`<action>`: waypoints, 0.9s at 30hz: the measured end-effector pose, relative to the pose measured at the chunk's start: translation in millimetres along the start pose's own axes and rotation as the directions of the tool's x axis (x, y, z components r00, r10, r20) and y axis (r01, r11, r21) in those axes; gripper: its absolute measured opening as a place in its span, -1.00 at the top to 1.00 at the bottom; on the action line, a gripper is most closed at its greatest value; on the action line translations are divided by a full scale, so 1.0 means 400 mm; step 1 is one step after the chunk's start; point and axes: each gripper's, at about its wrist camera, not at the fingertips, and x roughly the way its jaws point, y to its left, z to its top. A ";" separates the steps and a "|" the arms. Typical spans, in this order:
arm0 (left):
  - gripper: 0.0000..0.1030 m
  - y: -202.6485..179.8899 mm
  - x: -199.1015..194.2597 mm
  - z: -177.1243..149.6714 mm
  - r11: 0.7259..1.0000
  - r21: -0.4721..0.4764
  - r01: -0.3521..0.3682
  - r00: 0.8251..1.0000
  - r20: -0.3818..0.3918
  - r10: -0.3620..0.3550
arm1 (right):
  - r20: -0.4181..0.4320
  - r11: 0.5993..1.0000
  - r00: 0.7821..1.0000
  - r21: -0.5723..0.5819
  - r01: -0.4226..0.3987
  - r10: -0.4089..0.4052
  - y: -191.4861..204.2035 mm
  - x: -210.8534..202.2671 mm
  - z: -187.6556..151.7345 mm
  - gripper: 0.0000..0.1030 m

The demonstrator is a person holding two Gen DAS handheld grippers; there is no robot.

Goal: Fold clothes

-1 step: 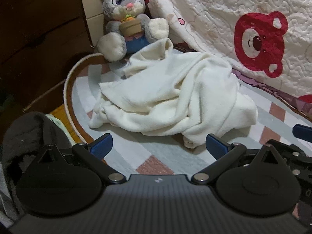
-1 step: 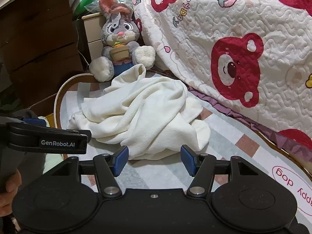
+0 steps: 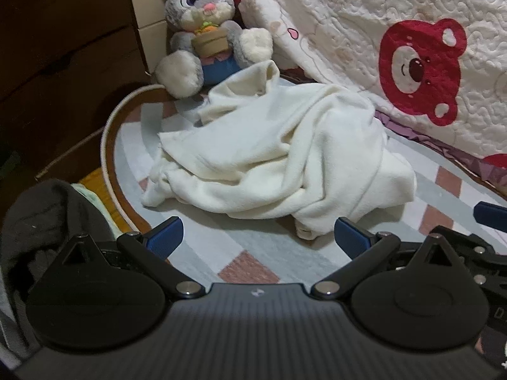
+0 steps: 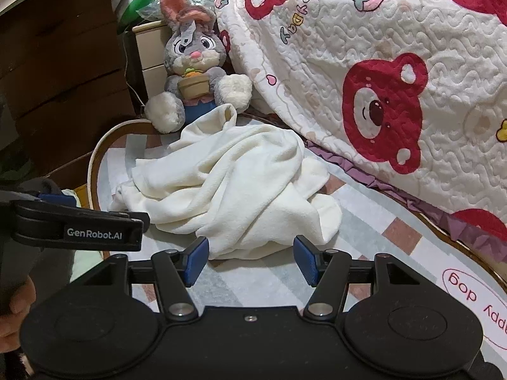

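cream garment point(image 3: 279, 158) crumpled in a heap on rug point(image 3: 253, 253), no fold showing | left hand-held gripper point(image 3: 258, 237) wide, empty | right hand-held gripper point(image 4: 250, 259) wide, empty, just short of heap

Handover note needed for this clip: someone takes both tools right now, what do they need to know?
Left tool: open, empty, short of the cream garment.
Right tool: open, empty, at the garment's near edge.
Garment: crumpled in a heap on the striped rug, its far end against the plush rabbit, beside the bear-print quilt.
Done: nothing folded.
Left: likely grasp, spread flat, then fold.
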 end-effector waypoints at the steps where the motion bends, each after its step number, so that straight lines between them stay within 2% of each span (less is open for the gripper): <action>1: -1.00 -0.002 0.003 -0.002 1.000 -0.005 0.009 1.000 -0.009 -0.009 | 0.008 1.000 1.000 -0.004 0.007 -0.007 -0.001 -0.002 -0.001 -0.25; 9: -1.00 -0.010 0.035 -0.016 0.995 -0.059 0.076 0.994 -0.073 -0.080 | 0.068 0.997 0.996 -0.033 0.063 -0.061 -0.006 -0.017 -0.007 -0.26; 12: -1.00 -0.011 0.046 -0.015 0.996 -0.060 0.071 0.994 -0.077 -0.076 | 0.091 0.996 0.993 -0.042 0.084 -0.080 -0.008 -0.023 -0.010 -0.26; 27: -1.00 0.013 0.066 -0.024 0.988 -0.127 0.085 0.990 -0.099 -0.098 | 0.080 0.998 0.995 -0.025 0.062 -0.060 0.006 -0.020 -0.033 -0.29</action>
